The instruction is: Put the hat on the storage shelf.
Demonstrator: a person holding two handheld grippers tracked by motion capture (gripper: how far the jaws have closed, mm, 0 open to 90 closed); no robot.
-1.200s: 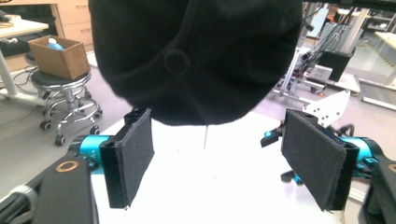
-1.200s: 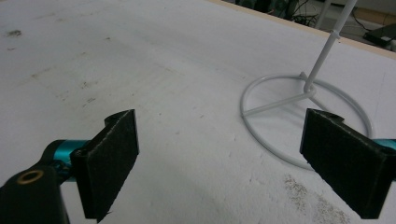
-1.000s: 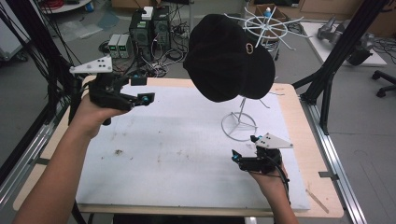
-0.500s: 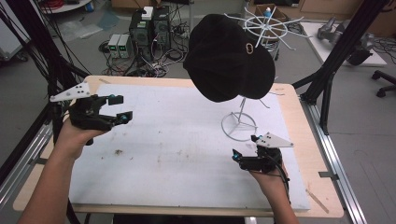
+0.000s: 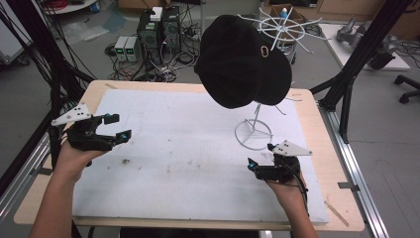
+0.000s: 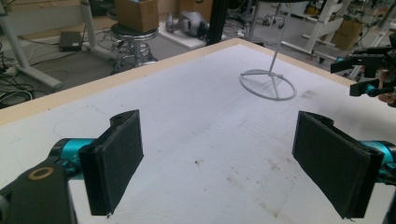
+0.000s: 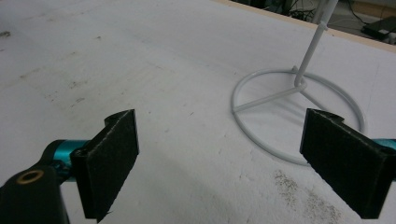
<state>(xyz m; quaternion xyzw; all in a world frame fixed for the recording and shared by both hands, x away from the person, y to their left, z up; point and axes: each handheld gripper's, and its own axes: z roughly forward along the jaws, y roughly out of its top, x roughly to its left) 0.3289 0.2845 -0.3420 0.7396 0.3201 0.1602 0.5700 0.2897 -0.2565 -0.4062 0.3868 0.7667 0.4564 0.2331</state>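
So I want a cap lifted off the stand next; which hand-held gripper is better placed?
Probably the right hand-held gripper: open, just beside the stand holding the black caps. The left is across the table.

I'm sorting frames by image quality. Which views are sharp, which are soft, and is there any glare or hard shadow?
High view: even, diffuse light, no hard shadows on the white mat, black hats lose detail. Left gripper view: its pads slightly soft, wire stand base sharper. Right gripper view: mat bright, near washed out, the pads blurred at the edges.
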